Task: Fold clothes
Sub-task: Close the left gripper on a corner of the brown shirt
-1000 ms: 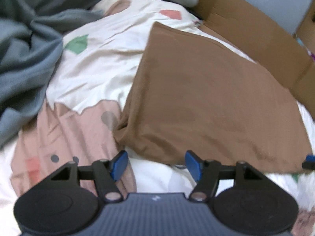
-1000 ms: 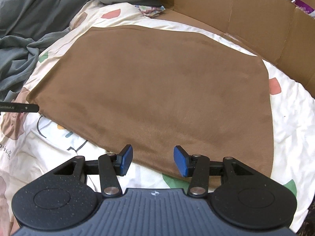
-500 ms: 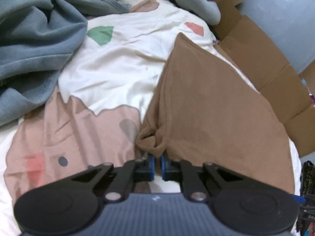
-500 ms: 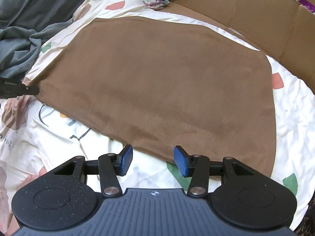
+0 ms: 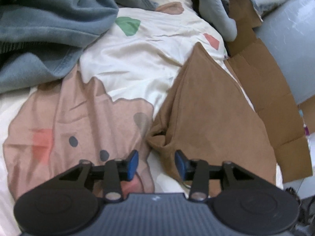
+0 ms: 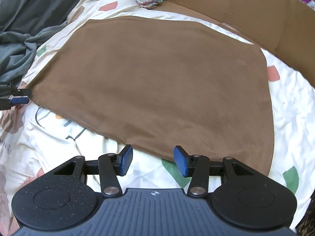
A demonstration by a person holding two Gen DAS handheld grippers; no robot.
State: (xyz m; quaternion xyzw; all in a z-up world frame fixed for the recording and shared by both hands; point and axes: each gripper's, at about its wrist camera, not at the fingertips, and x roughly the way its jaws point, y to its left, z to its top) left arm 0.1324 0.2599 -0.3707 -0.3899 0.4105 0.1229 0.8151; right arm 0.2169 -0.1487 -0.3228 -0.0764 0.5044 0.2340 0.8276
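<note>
Both grippers over brown cloth (image 6: 157, 82), left gripper (image 5: 156, 164) jaws opening at bunched corner; right gripper (image 6: 153, 161) agape, empty

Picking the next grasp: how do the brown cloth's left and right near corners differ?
The left corner is bunched and creased just ahead of the left gripper, whose jaws are opening; the right corner lies flat, off to the side of the open right gripper. Neither is gripped.

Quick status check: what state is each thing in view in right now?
brown garment: spread flat on the bedspread, its left corner bunched.
left tool: jaws opening, bunched corner just ahead, not pinched.
right tool: open, empty, at the garment's near edge.
grey clothes: heaped, unfolded.
bedspread: wrinkled.
cardboard wall: standing behind the garment.
</note>
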